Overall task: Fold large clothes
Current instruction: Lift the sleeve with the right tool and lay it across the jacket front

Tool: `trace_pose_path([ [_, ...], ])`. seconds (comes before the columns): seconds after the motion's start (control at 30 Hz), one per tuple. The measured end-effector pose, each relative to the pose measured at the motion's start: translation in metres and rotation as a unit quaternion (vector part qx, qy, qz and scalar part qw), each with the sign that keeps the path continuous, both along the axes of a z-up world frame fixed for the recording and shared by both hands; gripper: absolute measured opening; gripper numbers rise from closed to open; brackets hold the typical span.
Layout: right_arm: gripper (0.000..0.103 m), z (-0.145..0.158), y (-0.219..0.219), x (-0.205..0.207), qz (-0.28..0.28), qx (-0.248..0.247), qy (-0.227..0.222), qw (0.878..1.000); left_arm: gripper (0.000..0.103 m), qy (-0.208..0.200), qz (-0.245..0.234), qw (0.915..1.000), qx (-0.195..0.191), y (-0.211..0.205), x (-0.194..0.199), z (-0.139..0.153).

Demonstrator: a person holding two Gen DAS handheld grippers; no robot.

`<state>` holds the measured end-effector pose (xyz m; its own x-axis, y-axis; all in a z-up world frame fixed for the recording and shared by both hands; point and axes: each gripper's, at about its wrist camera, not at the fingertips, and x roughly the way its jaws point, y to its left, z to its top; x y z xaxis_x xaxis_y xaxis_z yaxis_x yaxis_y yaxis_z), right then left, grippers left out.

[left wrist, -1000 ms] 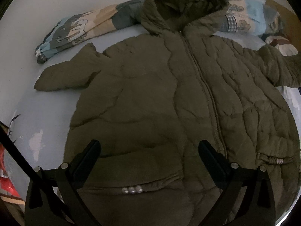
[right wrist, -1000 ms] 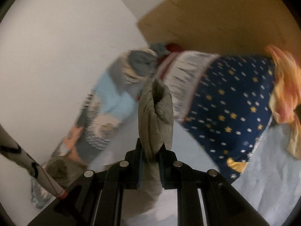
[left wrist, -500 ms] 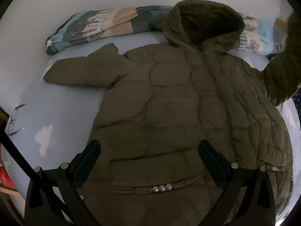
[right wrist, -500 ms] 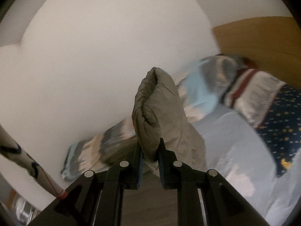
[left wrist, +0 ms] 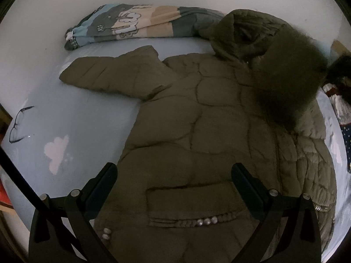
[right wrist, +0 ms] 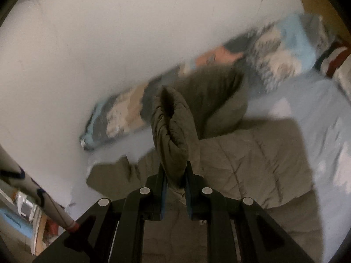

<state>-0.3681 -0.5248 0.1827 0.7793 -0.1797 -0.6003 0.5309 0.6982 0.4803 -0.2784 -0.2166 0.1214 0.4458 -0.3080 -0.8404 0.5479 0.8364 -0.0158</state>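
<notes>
While the right claw point(right wrist: 175, 173) pinches its sleeve point(right wrist: 171, 131), the olive jacket point(left wrist: 197, 131) (quilted) lies flat; left claw point(left wrist: 174, 188) wide.

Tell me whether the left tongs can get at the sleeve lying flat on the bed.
Probably yes. The left tongs stand open and empty above the jacket, and the flat sleeve lies uncovered on the sheet, nothing across it.

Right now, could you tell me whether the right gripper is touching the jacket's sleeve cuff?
Touching: the right wrist view shows the right gripper shut on the sleeve cuff, fabric pinched between its fingers.
</notes>
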Motion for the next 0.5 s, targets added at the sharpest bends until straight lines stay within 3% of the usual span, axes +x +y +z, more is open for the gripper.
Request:
trace_pose_path([
  [0.17,0.015,-0.068,0.017,0.042,0.024,0.021,0.049,0.998,0.103,0.001,0.005,1.0,-0.001,0.0,0.004,0.0],
  [0.23,0.017,-0.079,0.023,0.048,0.029,0.018,0.047,0.998,0.103,0.005,0.004,1.0,0.0,-0.001,0.006,-0.002],
  [0.4,0.04,-0.09,0.039,0.067,0.083,0.04,0.047,0.995,0.103,0.007,0.003,1.0,0.0,-0.004,0.007,-0.001],
  [0.47,0.058,-0.085,0.046,0.068,0.117,0.039,0.048,0.991,0.103,0.005,0.001,1.0,0.001,-0.005,0.007,-0.001],
  [0.5,0.061,-0.08,0.051,0.067,0.129,0.033,0.048,0.99,0.103,0.005,0.0,1.0,0.002,-0.006,0.006,-0.002],
])
